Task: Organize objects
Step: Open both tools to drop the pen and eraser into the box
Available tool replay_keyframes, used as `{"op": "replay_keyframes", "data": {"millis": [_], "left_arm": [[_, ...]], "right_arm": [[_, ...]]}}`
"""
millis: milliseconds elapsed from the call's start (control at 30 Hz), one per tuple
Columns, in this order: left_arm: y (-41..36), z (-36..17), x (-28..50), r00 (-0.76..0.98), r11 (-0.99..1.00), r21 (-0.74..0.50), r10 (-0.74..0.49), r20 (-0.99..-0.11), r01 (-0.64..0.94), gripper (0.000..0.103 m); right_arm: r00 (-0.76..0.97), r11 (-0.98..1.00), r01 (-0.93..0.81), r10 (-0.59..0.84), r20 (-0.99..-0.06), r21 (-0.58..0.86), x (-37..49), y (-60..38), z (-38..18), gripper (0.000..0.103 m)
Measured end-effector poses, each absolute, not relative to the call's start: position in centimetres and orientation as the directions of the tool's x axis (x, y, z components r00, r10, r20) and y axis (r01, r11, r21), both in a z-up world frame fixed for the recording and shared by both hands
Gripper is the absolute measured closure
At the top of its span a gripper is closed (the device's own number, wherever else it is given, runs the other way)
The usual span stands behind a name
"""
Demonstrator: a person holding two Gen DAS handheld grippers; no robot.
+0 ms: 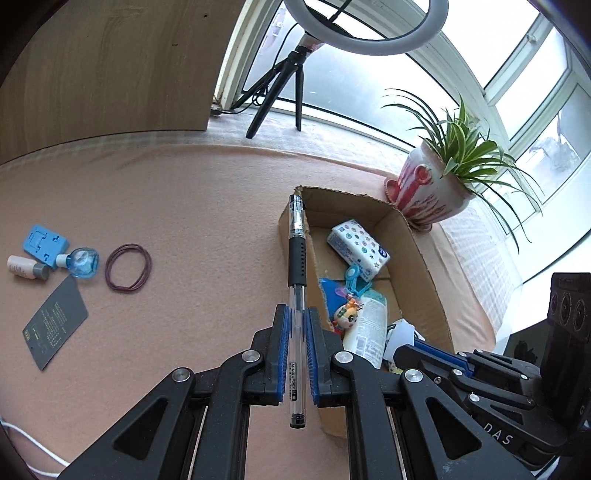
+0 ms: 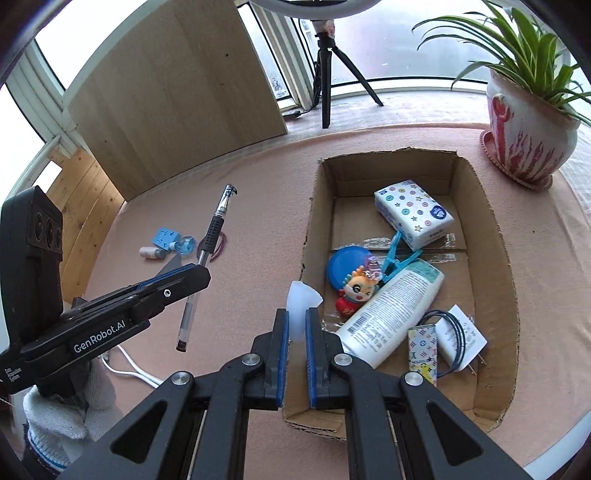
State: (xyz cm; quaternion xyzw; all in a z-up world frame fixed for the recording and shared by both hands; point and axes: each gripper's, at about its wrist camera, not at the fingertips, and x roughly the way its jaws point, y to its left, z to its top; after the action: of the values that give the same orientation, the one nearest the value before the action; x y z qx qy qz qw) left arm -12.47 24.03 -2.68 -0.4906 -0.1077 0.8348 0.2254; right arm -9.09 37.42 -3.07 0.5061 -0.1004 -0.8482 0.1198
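Ring light (image 1: 364,27): its top is cut off by the upper edge in the left wrist view. Print on the dark card (image 1: 55,326) and on the white bottle (image 2: 391,314): too small to read. Cardboard box (image 1: 424,258): its near end is hidden behind the right hand-held gripper (image 1: 417,347). Translucent white piece (image 2: 301,308): its lower part is hidden between the pads; what it is cannot be told. White cable (image 2: 129,365): runs under the left hand-held gripper (image 2: 192,271).

table (image 2: 258,192): pink cloth | on it: cardboard box (image 2: 314,221), plant pot (image 2: 528,147), rubber bands (image 1: 128,267)
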Motion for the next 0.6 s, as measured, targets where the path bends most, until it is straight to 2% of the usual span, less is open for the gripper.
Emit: {"op": "replay_keyframes", "data": {"millis": [300,533,600], "left_arm": [[30.2,-4.0,-13.9,-0.377,-0.867,-0.384,0.487,-0.788,-0.317,0.094],[31.8,-4.4,-14.1,-0.379,-0.871,-0.365,0.476,-0.793,-0.329,0.094],[31.8,-4.3,-14.1,-0.383,-0.869,-0.368,0.48,-0.789,-0.331,0.093]], "right_arm": [[-0.454,-0.96,0.044,-0.266,-0.85,0.277,-9.0,41.4,-4.6,0.095],[-0.448,-0.963,0.033,-0.254,-0.857,0.268,-9.2,42.8,-5.3,0.095],[-0.447,-0.962,0.033,-0.255,-0.857,0.269,-9.3,42.9,-5.4,0.091]]}}
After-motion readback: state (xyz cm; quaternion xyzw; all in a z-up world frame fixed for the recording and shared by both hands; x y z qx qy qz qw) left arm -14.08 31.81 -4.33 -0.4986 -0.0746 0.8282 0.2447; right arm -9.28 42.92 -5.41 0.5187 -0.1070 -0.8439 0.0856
